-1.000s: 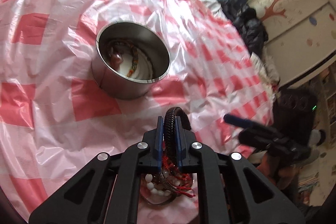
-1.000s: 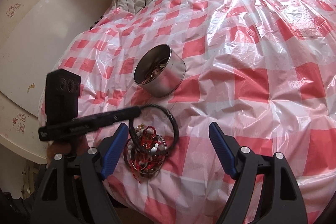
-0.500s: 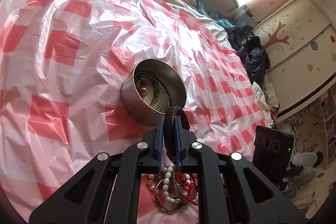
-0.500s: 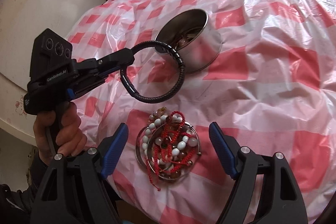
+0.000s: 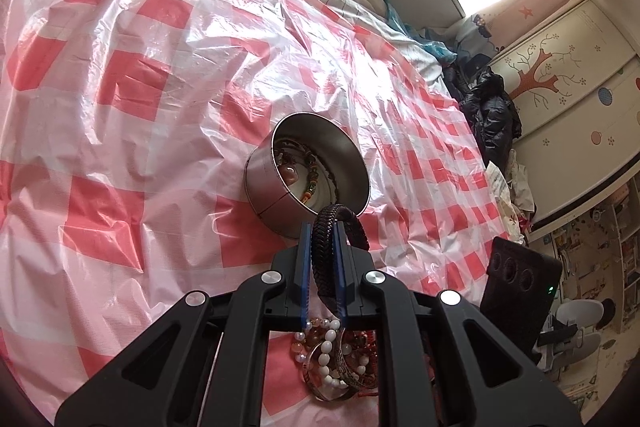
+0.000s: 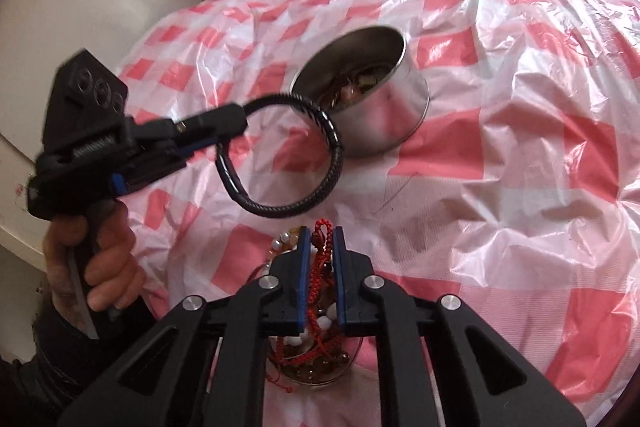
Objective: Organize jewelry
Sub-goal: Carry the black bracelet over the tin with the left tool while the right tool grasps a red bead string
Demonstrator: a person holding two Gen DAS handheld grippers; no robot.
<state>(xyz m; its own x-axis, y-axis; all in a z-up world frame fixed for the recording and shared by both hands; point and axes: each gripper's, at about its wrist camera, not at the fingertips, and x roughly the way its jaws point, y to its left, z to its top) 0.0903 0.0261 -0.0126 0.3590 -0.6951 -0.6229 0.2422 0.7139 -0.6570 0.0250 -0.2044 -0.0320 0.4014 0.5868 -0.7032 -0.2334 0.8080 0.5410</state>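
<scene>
right gripper has dropped, jaws closing on red cord bracelet (left gripper pinches black braided bracelet).

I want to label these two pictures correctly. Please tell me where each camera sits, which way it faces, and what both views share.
Left wrist: sits on the left gripper, faces forward and down at the steel tin; its own fingers clamp the black braided bracelet.
Right wrist: sits on the right gripper, faces down at the jewelry pile; its jaws are closing on a red cord bracelet; a hand holds the left gripper at left.
Shared: tin, black bracelet, pile, checked plastic sheet.
</scene>
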